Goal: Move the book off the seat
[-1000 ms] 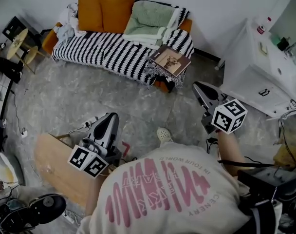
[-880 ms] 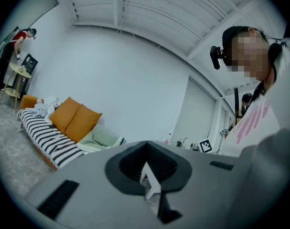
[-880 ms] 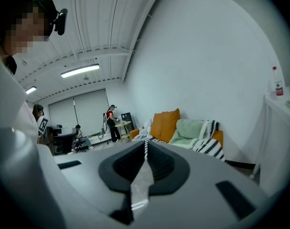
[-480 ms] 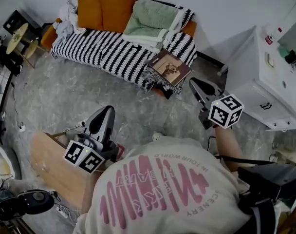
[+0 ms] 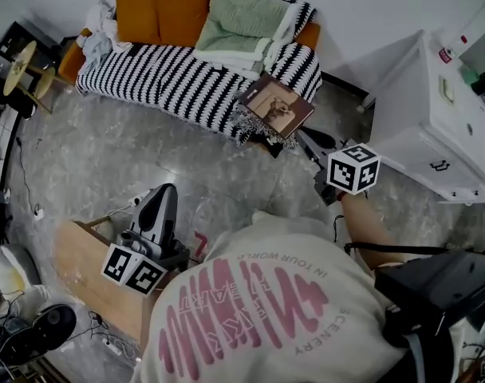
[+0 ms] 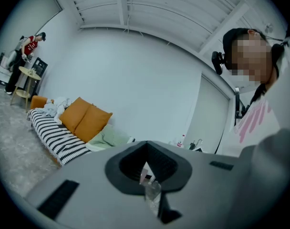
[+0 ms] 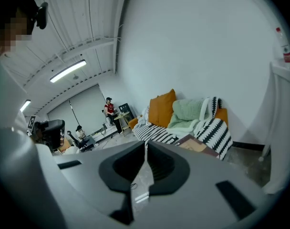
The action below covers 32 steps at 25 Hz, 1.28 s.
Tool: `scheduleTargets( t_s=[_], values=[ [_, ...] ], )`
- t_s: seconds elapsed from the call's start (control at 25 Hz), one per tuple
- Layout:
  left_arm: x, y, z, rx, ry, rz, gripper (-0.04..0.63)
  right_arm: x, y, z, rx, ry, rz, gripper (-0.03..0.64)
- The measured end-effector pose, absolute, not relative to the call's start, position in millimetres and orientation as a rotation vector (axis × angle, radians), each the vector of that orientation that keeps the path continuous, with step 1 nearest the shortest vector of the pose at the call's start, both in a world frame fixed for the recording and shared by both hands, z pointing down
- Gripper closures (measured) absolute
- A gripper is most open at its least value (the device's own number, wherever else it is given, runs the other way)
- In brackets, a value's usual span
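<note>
At the end of the black-and-white striped sofa [image 5: 163,78], the flat brown book [image 5: 276,107] likely needs the right gripper [image 5: 303,137], clenched empty like the left gripper [image 5: 164,191], opened first.

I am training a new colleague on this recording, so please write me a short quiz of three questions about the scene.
1. True or false: the flat brown book lies at the end of the sofa's black-and-white striped seat cover.
2. Which tongs, the left tongs or the right tongs, are nearer the book?
3. Fill in: the two square fabric cushions are ___ in colour.
Key: 1 true; 2 right tongs; 3 orange.
</note>
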<state>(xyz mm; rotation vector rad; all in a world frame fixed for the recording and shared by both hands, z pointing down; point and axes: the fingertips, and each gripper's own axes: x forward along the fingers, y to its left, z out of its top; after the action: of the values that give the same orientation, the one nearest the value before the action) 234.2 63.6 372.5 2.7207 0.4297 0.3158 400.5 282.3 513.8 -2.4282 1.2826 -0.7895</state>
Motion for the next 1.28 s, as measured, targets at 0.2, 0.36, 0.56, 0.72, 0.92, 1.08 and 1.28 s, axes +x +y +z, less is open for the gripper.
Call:
scheduleTargets(
  t_s=[0.2,0.36,0.56,0.72,0.92,1.08,1.28],
  values=[
    [232.5,47.5,379.4,2.696,0.355,0.326,0.588,405.4,274.4,551.6,-2.423,1.261,-0.914,0.603],
    [237.2,44.7,384.8,2.69,0.337,0.357,0.588,416.7,276.5,585.9,-2.394,1.179,-1.015,0.603],
    [246.1,42.4,388.7,2.688,0.321,0.38,0.588,427.7,277.0,622.7,-2.329,1.11,-1.137,0.604],
    [252.1,40.0,391.1,2.694,0.305,0.396,0.588,429.4,275.1,644.9,-2.306,1.112,-1.208,0.603],
    [254.6,35.6,393.6,2.71,0.283,0.421,0.588,434.8,280.9,675.5,-2.265,1.033,-1.268,0.601],
    [253.0,28.0,395.8,2.704,0.241,0.437,0.588,442.9,282.6,688.9,-2.183,0.929,-1.271,0.571],
    [248.3,15.6,400.5,2.7,0.186,0.459,0.588,450.3,285.4,704.8,-2.014,0.762,-1.247,0.441]
  ],
)
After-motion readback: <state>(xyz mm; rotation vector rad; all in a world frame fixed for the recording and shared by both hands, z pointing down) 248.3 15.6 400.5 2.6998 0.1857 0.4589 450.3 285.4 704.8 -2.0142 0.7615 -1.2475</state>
